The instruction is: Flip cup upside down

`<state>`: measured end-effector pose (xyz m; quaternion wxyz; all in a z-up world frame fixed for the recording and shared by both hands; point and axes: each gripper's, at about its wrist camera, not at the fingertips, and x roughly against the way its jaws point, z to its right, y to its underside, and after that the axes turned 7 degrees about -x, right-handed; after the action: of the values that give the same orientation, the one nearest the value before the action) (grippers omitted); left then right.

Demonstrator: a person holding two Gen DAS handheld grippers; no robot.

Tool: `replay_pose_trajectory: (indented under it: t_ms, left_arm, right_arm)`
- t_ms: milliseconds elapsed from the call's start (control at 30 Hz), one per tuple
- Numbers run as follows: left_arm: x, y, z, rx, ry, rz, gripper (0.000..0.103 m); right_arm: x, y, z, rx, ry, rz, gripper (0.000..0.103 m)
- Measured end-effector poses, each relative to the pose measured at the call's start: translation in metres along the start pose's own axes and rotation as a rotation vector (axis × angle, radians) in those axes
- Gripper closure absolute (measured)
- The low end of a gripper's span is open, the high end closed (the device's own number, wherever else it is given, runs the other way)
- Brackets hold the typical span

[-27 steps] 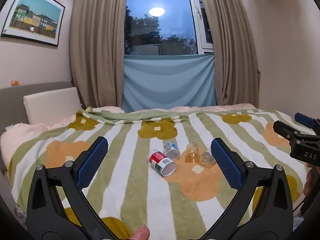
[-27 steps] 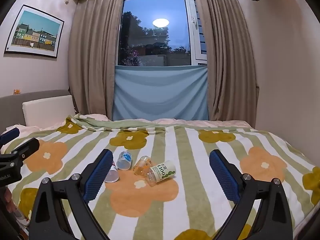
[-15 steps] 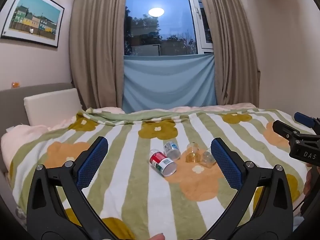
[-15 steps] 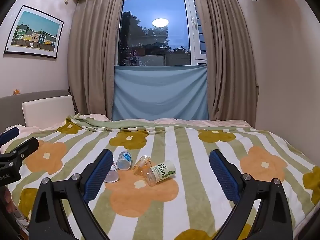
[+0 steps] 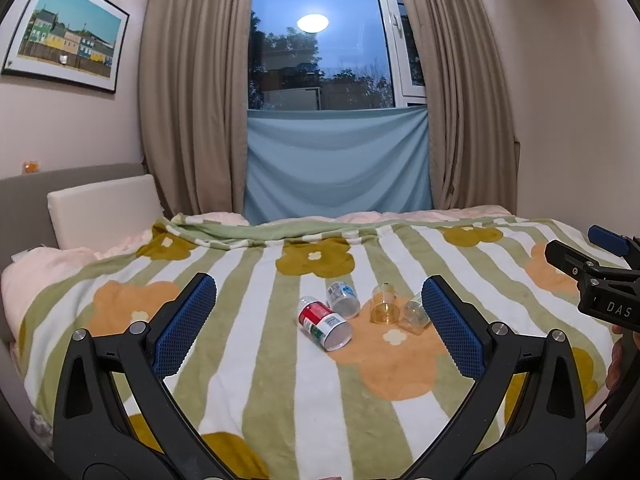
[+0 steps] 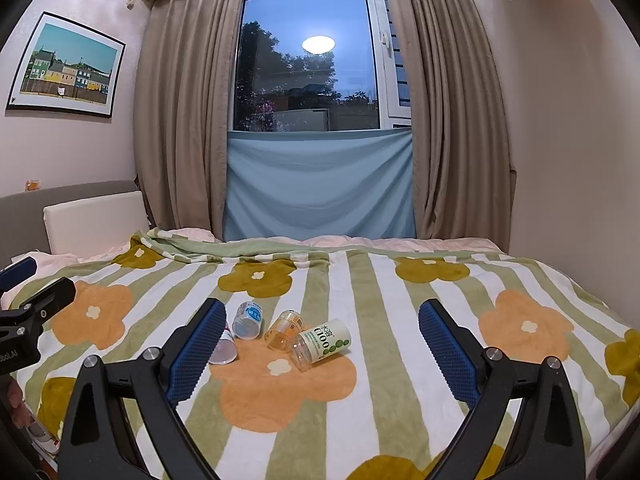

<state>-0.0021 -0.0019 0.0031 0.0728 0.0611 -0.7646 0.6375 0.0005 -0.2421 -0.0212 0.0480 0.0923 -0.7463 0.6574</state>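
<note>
- Left wrist view: the left claw [image 5: 318,320] hangs above the bed with its blue-padded fingers [image 5: 186,322] spread wide and nothing between them.
- Ahead of it, on the green-and-white striped blanket with orange and mustard flowers [image 5: 248,360], four small cups lie close together.
- The red-and-white labelled plastic cup [image 5: 324,323] lies on its side, its open mouth toward the camera.
- Just behind it lies the blue-and-white labelled plastic cup [image 5: 343,299], also tipped over; I cannot tell whether the two touch.
- To their right the clear amber plastic cup [image 5: 385,304] stands mouth down, and the clear colourless plastic cup [image 5: 415,314] lies just beside it, partly hidden by the claw's right finger.
- The right claw [image 5: 600,264] pokes in at the right edge, well apart from the cups.
- Right wrist view: the right claw [image 6: 320,350] is likewise spread wide and empty, held over the blanket.
- Here the colourless cup shows a green-and-white label [image 6: 320,344] and lies on its side against the amber one [image 6: 285,330].
- The blue-labelled cup [image 6: 248,320] lies to their left; the red one [image 6: 224,350] is half hidden behind the claw's left finger.
- A framed picture of coloured houses [image 6: 66,66] hangs on the left wall, beside beige curtains [image 6: 180,120].
</note>
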Motion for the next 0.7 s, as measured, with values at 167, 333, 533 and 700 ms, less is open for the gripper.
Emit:
replay_pose_trajectory:
  t_ms: [167, 333, 533, 700]
  left_arm:
    - [0.0001, 0.0003, 0.0011, -0.001, -0.001, 0.0, 0.0]
    - [0.0, 0.0001, 0.0008, -0.001, 0.0, 0.001, 0.0]
    - [-0.0002, 0.0007, 0.0004, 0.001, 0.002, 0.0, 0.0]
    - [-0.0004, 0.0009, 0.0004, 0.001, 0.001, -0.001, 0.0]
  right_arm:
    - [0.0, 0.0017, 0.0002, -0.001, -0.001, 0.0, 0.006]
    - [-0.0001, 0.0019, -0.0002, -0.002, -0.001, 0.0, 0.006]
    - [-0.0004, 0.0021, -0.0005, -0.003, -0.001, -0.003, 0.006]
    - [0.0, 0.002, -0.0007, -0.003, 0.0, -0.002, 0.006]
